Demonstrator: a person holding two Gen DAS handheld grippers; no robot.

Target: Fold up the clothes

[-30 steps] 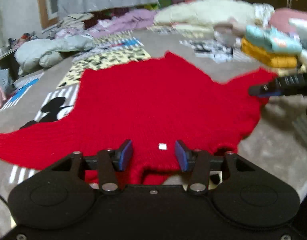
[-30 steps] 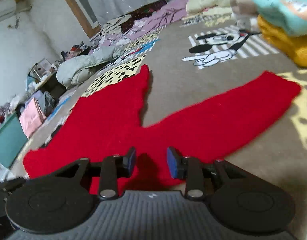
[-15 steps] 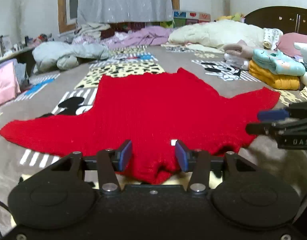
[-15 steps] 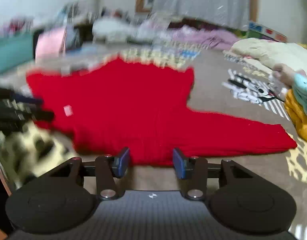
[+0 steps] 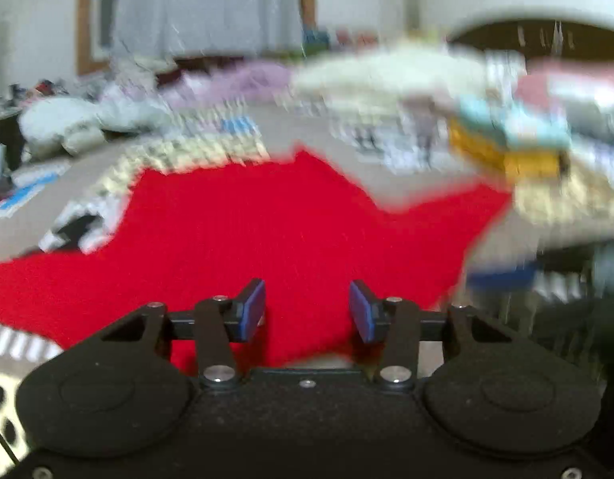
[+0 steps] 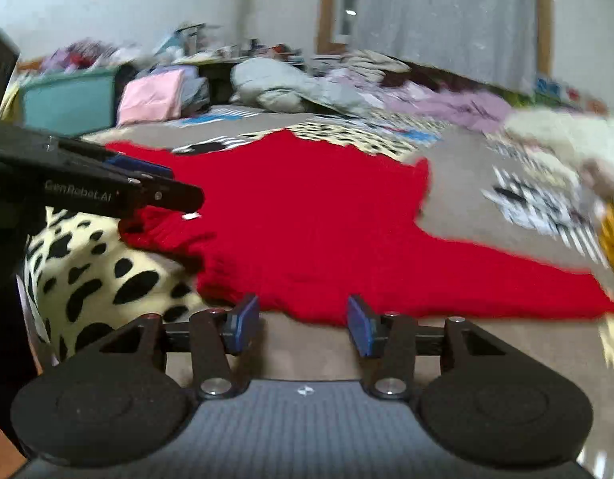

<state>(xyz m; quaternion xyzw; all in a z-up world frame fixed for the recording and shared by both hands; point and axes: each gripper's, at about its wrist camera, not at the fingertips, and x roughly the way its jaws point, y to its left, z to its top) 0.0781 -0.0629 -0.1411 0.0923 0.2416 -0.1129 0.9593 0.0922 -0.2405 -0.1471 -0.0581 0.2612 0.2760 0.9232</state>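
Now red knit sweater (image 6: 307, 215) spread flat on bed (image 6: 458, 207), near edge; left gripper (image 5: 307, 311) jaws wide apart, empty, above neckline; right gripper (image 6: 303, 321) likewise wide, empty, beside shoulder.

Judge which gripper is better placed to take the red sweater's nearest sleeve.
Probably the right gripper: its open jaws sit just short of the red sweater, the sleeve alongside. The left gripper hangs over the collar.

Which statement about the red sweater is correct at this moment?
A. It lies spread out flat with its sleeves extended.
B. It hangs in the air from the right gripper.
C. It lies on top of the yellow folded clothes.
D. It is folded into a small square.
A: the red sweater lies open on the bed cover, one sleeve stretched out sideways; both the right gripper and the left gripper are open and empty.
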